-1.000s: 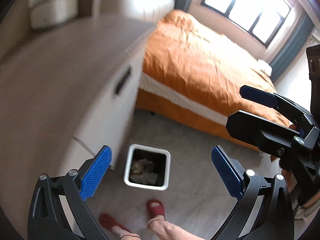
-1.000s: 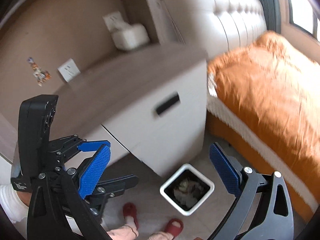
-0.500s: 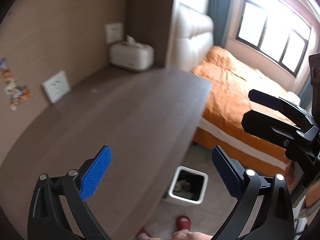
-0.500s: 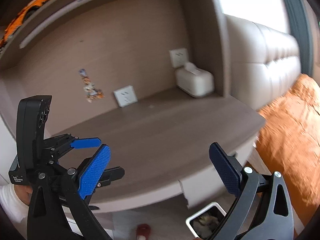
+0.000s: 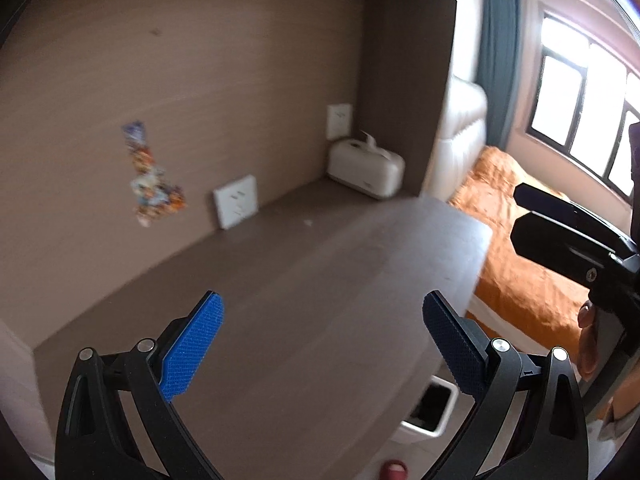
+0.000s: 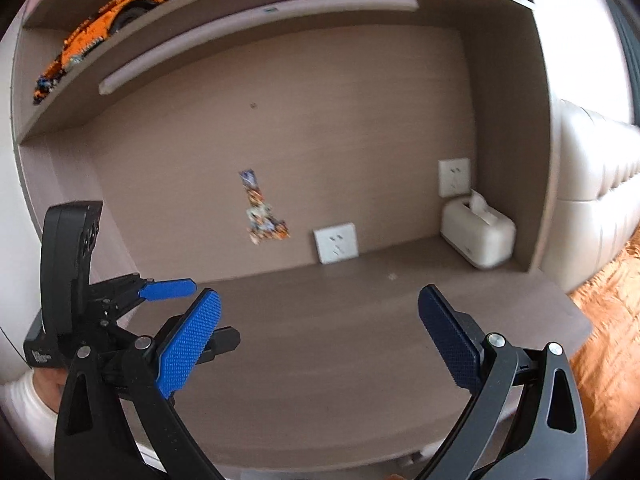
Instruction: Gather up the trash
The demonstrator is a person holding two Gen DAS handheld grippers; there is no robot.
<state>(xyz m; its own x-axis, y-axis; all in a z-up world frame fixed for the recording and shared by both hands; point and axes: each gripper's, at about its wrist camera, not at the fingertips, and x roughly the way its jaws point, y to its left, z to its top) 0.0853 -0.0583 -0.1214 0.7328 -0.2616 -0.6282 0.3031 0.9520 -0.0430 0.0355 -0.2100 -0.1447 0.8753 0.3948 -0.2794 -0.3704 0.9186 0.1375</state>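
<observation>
Trash here is looking like one tiny pale scrap point(image 6: 392, 276) lying far right on the desk point(image 6: 320, 360) near the tissue box point(image 6: 478, 236), probably light and flimsy, needing a fingertip pinch, while left gripper point(image 5: 324, 350) and right gripper point(image 6: 328, 344) are both gaping wide, holding nothing.

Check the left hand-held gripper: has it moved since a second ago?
Yes. The left hand-held gripper has tilted upward: the white bin slid to the lower frame edge, and the wall outlet came into view.
</observation>
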